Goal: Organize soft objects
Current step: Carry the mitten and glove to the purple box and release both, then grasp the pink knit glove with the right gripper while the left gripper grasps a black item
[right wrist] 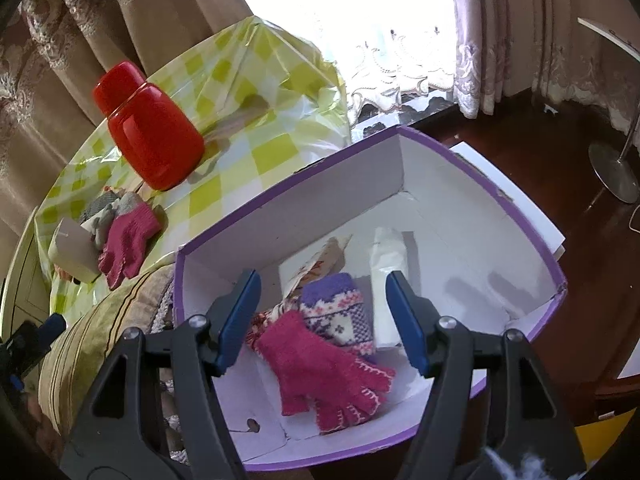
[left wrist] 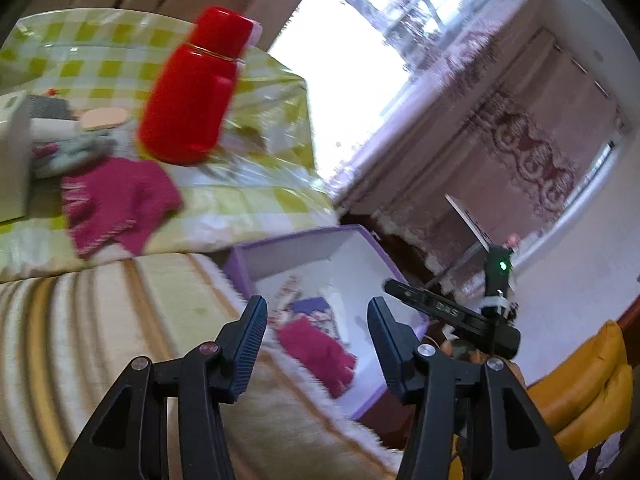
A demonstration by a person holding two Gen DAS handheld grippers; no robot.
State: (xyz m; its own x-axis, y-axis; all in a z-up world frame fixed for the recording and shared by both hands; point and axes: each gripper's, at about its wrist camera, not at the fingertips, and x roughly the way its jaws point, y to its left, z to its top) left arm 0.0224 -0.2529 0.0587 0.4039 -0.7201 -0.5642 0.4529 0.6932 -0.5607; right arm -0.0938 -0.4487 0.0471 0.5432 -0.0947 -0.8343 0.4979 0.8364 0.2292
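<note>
the right gripper (right wrist: 322, 324) hangs over the purple-edged box (right wrist: 288, 200) with its jaws apart and nothing between the pads, and directly beneath it a pink glove (right wrist: 320, 376) lies loose on the box floor, overlapping a purple patterned knit piece (right wrist: 340, 308) that may be a folded sock or mitten. the left gripper (left wrist: 316, 344) also stands with jaws parted and empty, pointing toward the same box. on the green checked tablecloth (right wrist: 224, 196) a second pink glove (right wrist: 126, 240) lies against a grey knit bundle (right wrist: 108, 208), near a red flask (right wrist: 152, 128).
</note>
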